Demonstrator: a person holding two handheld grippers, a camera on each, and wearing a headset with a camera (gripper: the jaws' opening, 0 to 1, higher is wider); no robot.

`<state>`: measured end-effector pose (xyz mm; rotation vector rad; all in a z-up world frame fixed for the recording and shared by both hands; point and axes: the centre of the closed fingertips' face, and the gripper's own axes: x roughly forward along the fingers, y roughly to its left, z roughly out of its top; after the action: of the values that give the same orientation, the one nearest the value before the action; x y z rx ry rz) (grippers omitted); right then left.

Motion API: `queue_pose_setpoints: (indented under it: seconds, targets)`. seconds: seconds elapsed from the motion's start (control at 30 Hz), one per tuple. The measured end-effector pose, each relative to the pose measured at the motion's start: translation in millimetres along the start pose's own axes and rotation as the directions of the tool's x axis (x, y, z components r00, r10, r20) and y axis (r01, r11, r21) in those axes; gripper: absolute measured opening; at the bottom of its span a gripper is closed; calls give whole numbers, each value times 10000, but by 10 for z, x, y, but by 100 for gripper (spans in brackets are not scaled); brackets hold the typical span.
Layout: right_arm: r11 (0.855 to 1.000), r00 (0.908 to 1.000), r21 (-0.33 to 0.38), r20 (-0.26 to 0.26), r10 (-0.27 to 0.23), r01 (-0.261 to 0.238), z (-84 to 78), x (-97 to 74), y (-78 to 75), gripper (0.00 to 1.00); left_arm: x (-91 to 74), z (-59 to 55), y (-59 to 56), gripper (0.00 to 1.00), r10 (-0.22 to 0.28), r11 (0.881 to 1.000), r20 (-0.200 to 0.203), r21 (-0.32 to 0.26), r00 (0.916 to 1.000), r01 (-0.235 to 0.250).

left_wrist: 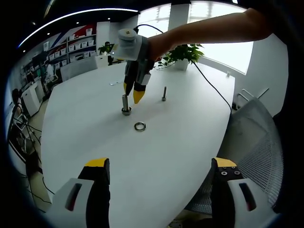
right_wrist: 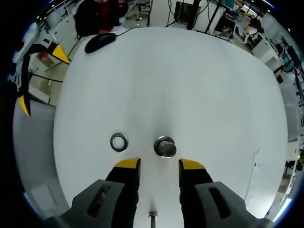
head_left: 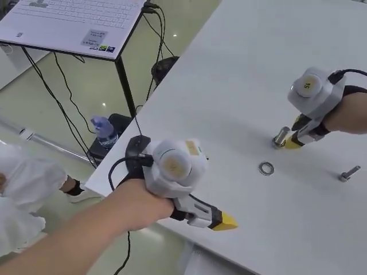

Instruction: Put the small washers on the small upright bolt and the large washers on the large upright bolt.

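One loose washer [head_left: 266, 168] lies flat on the white table [head_left: 241, 69], just near of the large bolt [head_left: 281, 137] and well left of the small bolt [head_left: 348, 173]. Nothing lies over it or between it and either bolt.

The large bolt stands upright, its long axis vertical. In the right gripper view it shows end-on, as a round top with a ring around it. Whether that ring is the bolt's own head or a washer already seated is hard to make out. The small bolt [left_wrist: 164, 93] also stands upright, thin and small. In the right gripper view its top is cut off at the bottom edge.

The right gripper [head_left: 293, 143] hangs tips-down just right of the large bolt. Its jaws are parted and empty, and the bolt sits just ahead of them, not between them.

The left gripper [head_left: 223, 220] is held near the table's near edge, well apart from the bolts. In its own view the jaws stand wide apart with nothing in them.

Off the table on the far left, a laptop [head_left: 74, 23] sits on a stand. A water bottle [head_left: 103, 130] stands on the floor beneath it, among cables.
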<state>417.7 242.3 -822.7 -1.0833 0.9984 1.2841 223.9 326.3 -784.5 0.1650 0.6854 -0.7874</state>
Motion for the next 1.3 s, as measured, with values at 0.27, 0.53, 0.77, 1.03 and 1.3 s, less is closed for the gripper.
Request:
queue_pose_setpoints:
  seconds: [0.27, 0.53, 0.77, 1.03, 1.3]
  targets:
    - [10000, 9999, -50, 134, 65, -65, -19, -51, 139, 33, -9, 10, 7, 88, 48, 10000, 46, 61, 10000, -48]
    - [9997, 9991, 83, 356, 210, -213, 19, -64, 344, 33, -21, 10, -5, 88, 49, 9999, 50, 104, 10000, -50]
    - [9995, 9985, -93, 444, 316, -312, 55, -25, 508, 32, -41, 8, -31, 88, 52, 9999, 60, 130, 10000, -52]
    - [9985, 9971, -101, 535, 534, -529, 120, 72, 647, 32, -48, 25, -34, 88, 42, 9997, 74, 230, 10000, -44]
    - [9983, 9964, -158, 615, 576, -567, 164, 213, 708, 34, -39, 21, -6, 91, 77, 9997, 41, 252, 10000, -78]
